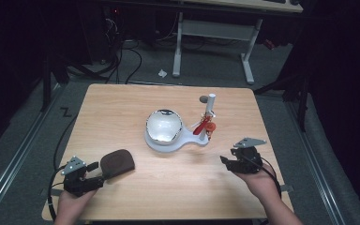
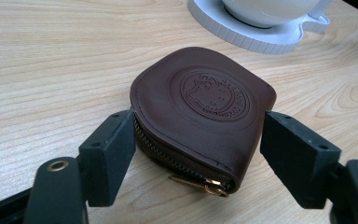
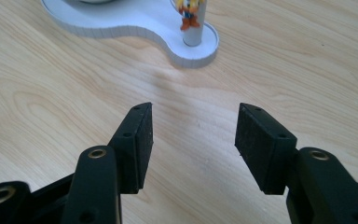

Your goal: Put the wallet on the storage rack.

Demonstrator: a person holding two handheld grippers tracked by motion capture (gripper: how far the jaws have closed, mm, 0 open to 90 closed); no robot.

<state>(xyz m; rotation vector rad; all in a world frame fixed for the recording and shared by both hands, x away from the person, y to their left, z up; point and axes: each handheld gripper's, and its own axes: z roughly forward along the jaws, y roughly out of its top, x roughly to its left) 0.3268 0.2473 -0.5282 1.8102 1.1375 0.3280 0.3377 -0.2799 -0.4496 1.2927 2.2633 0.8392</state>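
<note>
Nearby, at the near left of the table (image 1: 122,101), the brown coin pouch (image 2: 200,112) lies flat between the left gripper (image 2: 198,154)'s jaws, which flank it without clearly pressing; the right gripper (image 3: 193,140) hangs spread and empty over bare wood, near right of the white stand (image 3: 135,25).

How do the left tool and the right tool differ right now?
The left tool has the brown leather pouch between its jaws, which stand at the pouch's sides; whether they press is unclear. The right tool has only bare wooden table between its open jaws. In the high view the left sits near the table's left front, the right near the right front. Both have black jaws.
</note>
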